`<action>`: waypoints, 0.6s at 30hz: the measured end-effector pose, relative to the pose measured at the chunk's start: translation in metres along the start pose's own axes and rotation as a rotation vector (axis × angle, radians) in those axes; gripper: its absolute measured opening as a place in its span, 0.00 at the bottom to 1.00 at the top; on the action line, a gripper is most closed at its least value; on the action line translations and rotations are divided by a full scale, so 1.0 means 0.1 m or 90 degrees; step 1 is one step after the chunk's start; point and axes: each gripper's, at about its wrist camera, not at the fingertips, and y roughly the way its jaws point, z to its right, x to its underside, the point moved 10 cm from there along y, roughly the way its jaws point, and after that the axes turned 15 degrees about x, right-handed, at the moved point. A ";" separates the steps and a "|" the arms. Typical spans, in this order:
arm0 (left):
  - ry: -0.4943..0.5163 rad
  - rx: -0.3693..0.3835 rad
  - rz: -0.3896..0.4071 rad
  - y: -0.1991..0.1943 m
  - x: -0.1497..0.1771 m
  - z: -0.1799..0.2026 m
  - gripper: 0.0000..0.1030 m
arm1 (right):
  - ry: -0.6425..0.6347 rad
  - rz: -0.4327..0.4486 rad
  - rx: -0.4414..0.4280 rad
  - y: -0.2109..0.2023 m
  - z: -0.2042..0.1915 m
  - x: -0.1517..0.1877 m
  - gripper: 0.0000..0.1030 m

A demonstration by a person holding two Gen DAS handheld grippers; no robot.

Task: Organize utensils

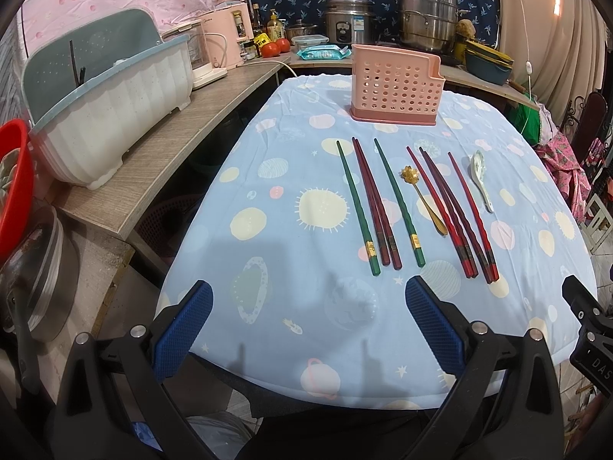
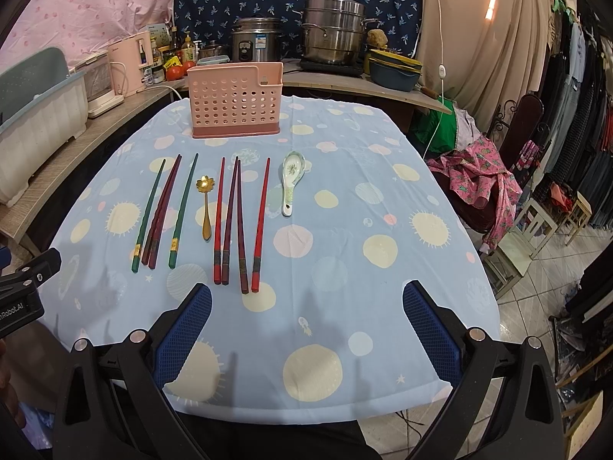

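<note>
Tiled floor, beige curtain, perhaps a clothes rack.

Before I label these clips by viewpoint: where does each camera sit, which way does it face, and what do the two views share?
Left wrist: on the left tongs, low at the table's near edge, facing the pink utensil holder; both blue pads wide apart, the right tongs' black body at the right edge.
Right wrist: on the right tongs, further right, facing the same way; pads apart, the left tongs' body at the left edge.
Shared: holder, chopsticks, gold spoon, ceramic spoon, blue tablecloth, all untouched.
</note>
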 end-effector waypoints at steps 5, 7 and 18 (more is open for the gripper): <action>0.000 0.000 0.000 0.00 0.00 0.00 0.93 | 0.000 0.001 0.000 -0.03 -0.02 0.01 0.93; 0.000 0.001 0.000 0.00 0.00 0.00 0.93 | 0.001 0.000 0.000 -0.03 -0.01 0.01 0.93; -0.012 0.011 -0.011 0.06 0.02 -0.03 0.93 | 0.004 -0.009 -0.004 0.03 -0.10 0.02 0.93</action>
